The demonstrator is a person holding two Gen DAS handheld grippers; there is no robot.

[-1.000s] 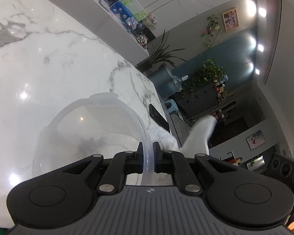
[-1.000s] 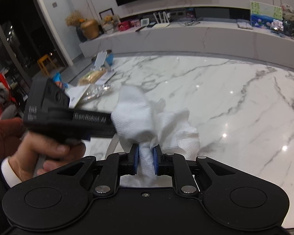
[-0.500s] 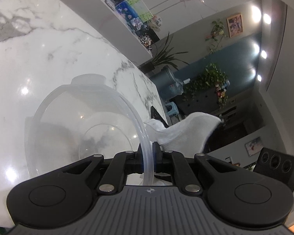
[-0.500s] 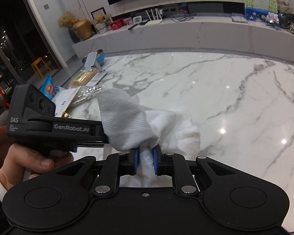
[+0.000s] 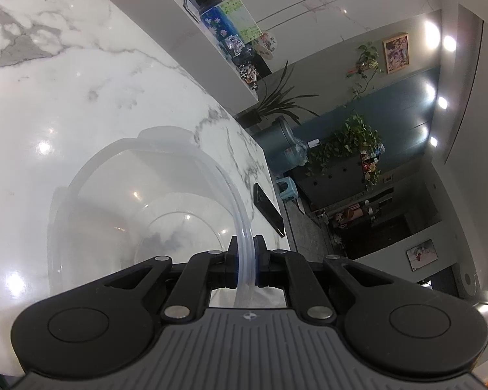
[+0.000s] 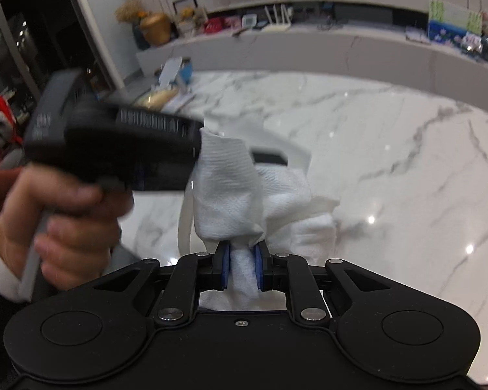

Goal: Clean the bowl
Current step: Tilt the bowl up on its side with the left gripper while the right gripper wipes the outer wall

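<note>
The left hand-held gripper (image 5: 246,260) is clamped on the rim of the clear bowl (image 5: 120,214), lower left of frame, over the marble surface (image 5: 65,81). The right hand-held gripper (image 6: 242,268) pinches a white cloth (image 6: 231,188), centre frame.

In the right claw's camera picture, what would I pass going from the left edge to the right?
The person's hand → the other black claw tool → the white cloth → bare marble table.

bowl (image 5: 166,214): clear plastic; tilted over marble; cloth (image 6: 231,195): white, crumpled, bunched
</note>
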